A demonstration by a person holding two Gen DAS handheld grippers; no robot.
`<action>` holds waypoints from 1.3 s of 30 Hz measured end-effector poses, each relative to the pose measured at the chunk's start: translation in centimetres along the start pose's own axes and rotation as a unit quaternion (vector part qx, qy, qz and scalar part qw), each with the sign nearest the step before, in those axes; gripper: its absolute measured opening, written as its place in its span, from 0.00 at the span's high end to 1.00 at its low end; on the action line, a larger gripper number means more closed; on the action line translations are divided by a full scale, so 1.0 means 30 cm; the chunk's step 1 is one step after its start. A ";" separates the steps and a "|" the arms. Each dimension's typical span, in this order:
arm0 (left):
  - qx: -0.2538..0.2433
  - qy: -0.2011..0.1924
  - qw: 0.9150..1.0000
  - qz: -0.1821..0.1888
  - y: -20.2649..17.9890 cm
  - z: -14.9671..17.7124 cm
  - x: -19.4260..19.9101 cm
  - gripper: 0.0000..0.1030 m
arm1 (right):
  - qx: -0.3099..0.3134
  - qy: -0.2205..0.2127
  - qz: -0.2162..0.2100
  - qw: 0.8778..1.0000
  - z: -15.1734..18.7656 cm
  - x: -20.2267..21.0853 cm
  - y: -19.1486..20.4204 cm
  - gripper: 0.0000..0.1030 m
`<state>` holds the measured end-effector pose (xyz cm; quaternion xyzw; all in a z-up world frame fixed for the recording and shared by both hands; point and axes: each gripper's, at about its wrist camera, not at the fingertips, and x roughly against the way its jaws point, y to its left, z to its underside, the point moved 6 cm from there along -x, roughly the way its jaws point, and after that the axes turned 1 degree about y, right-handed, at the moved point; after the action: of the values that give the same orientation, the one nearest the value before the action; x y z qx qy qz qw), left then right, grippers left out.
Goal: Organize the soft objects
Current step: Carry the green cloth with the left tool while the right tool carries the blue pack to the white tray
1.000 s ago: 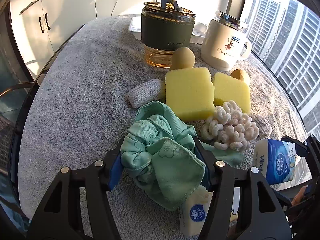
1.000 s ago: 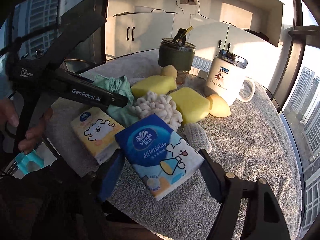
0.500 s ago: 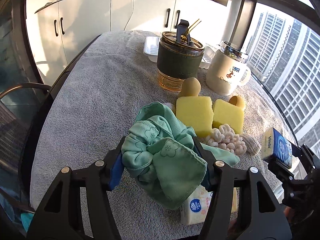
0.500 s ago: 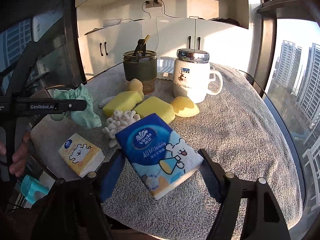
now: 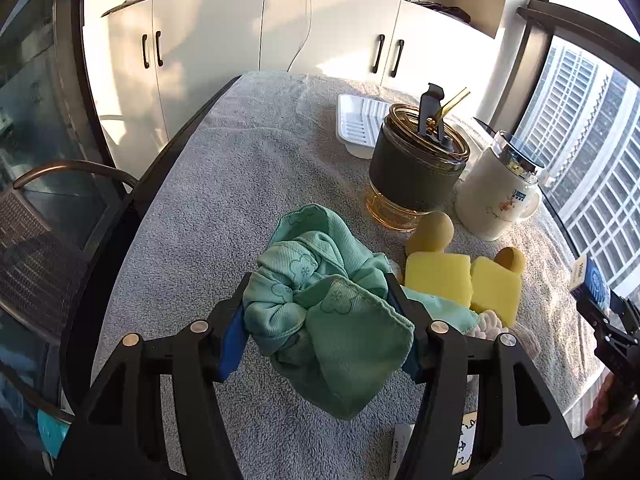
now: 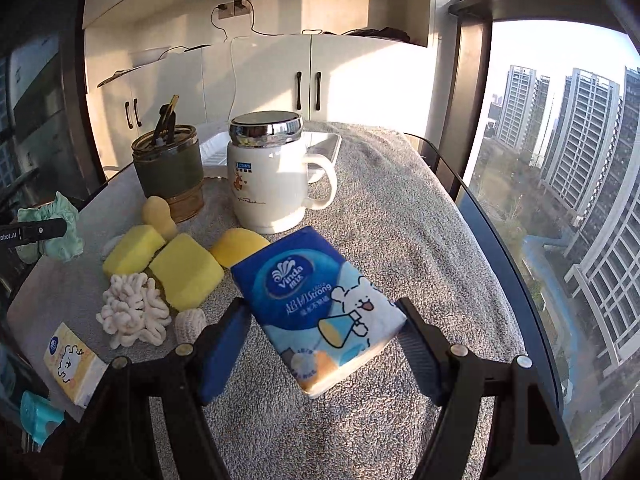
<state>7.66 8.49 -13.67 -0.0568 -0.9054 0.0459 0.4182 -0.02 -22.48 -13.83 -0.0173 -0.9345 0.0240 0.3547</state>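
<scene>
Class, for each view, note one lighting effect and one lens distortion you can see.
Left wrist view: low sunlight falls across the white cabinets, and the window frame bows. Right wrist view: the sky is washed out, the lid of the mug glints, and the towers lean.

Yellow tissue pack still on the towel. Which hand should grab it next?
Neither is free: left gripper is shut on the green cloth, right gripper on the blue pack. The yellow pack lies nearer the left; probably left, after dropping the cloth.

Soft ribbed green cloth (image 5: 320, 312) between matt black plastic fingers (image 5: 412, 316); glossy printed wrap on the blue tissue pack (image 6: 320, 312) — porous yellow sponges (image 6: 184, 272), fuzzy grey towel (image 6: 400, 240), glazed white mug (image 6: 268, 188) under a shiny chrome lid (image 6: 266, 122)
</scene>
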 end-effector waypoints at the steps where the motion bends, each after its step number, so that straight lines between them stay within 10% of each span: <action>1: 0.003 0.001 1.000 -0.006 0.012 -0.012 -0.008 0.44 | -0.002 -0.001 0.004 1.000 -0.014 -0.011 -0.014 0.27; 23: -0.004 -0.030 0.994 -0.103 0.282 -0.395 -0.310 0.44 | -0.031 0.025 0.083 0.996 -0.360 -0.399 -0.366 0.27; 39: -0.076 -0.050 0.992 -0.092 0.149 -0.723 -0.583 0.43 | -0.009 0.035 0.077 0.996 -0.643 -0.666 -0.379 0.27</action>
<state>35.75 11.20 -13.41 -0.0023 -0.9274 -0.0592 0.3693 27.54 -34.18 -12.00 -0.0932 -0.9177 0.0426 0.3838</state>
